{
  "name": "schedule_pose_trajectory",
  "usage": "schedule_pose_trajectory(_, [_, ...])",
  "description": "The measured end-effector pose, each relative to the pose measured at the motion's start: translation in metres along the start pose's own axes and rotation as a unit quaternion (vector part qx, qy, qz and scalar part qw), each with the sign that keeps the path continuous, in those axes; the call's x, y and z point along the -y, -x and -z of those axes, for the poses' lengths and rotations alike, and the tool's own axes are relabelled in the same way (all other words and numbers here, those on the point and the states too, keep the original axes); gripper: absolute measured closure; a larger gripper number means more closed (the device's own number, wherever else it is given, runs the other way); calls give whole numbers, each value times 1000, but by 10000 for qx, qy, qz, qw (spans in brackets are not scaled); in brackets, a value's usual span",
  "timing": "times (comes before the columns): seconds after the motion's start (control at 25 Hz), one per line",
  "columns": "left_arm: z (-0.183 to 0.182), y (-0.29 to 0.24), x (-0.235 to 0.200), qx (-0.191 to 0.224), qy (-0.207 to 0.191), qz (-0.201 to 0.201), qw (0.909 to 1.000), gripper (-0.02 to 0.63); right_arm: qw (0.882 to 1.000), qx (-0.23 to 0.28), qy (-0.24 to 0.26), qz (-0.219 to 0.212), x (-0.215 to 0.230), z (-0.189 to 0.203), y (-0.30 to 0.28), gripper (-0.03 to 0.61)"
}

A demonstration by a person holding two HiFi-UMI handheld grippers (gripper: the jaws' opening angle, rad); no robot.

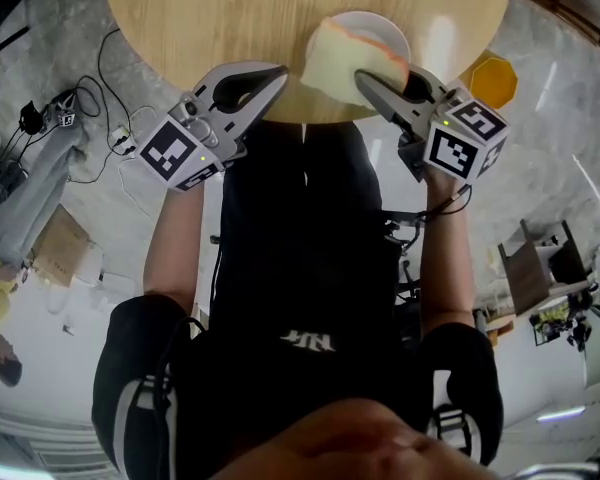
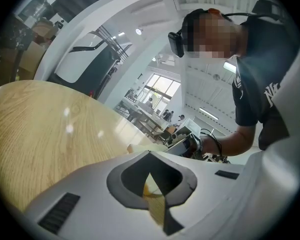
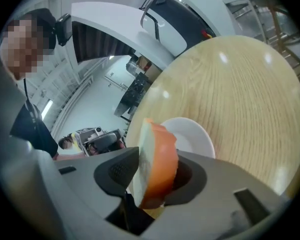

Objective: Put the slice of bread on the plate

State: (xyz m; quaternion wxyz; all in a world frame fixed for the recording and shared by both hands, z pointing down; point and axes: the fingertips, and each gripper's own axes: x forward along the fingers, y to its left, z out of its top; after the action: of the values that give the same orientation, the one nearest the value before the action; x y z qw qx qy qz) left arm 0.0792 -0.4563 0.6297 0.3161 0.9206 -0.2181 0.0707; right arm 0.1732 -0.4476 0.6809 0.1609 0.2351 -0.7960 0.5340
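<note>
Right hand-held gripper [image 1: 382, 73] is clamped on the slice of bread [image 1: 332, 58], holding it on edge over the near rim of the plate [image 1: 385, 28]. Risk: released here, it could topple off the rim onto the desk [image 1: 210, 18]. Left hand-held gripper [image 1: 276, 72] waits nearby, jaws together, empty.

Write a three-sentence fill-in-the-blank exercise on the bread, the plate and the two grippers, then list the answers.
1. The slice of bread is pinched on edge in the tongs of the right gripper, not yet lying flat on the ___ plate.
2. The left gripper has ___ between its tongs.
3. The plate stands on a round ___ table.
Missing words: white; nothing; wooden.
</note>
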Motion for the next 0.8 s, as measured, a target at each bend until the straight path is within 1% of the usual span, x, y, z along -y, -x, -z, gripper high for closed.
schedule_pose_trajectory(0.08, [1,0,0,-7,25,12,10000,601,9998,-55,158,96,-1,0,0,416])
schedule_pose_trajectory(0.16, [1,0,0,0,84,27,10000,601,9994,-87,308,163,-3,-1,1,415])
schedule_pose_trajectory(0.2, [2,0,1,11,111,28,9999,601,9989,-108,395,206,-3,0,1,387])
schedule_pose_trajectory(0.24, [3,1,1,9,131,26,9999,601,9984,-133,489,258,-3,0,2,376])
schedule_pose_trajectory(0.36, [8,2,3,-59,140,26,9999,601,9961,-176,739,458,0,1,3,375])
schedule_pose_trajectory(0.4, [9,2,3,-70,135,30,9999,601,9949,-202,831,528,1,2,3,367])
schedule_pose_trajectory(0.44, [9,2,3,-71,128,35,9999,601,9935,-238,936,600,2,2,3,366])
schedule_pose_trajectory(0.6, [8,1,5,-56,96,70,9999,601,9847,-371,1393,984,5,2,3,333])
schedule_pose_trajectory(0.8, [15,-3,9,-105,104,98,9998,601,9731,-476,1752,1416,12,0,7,299])
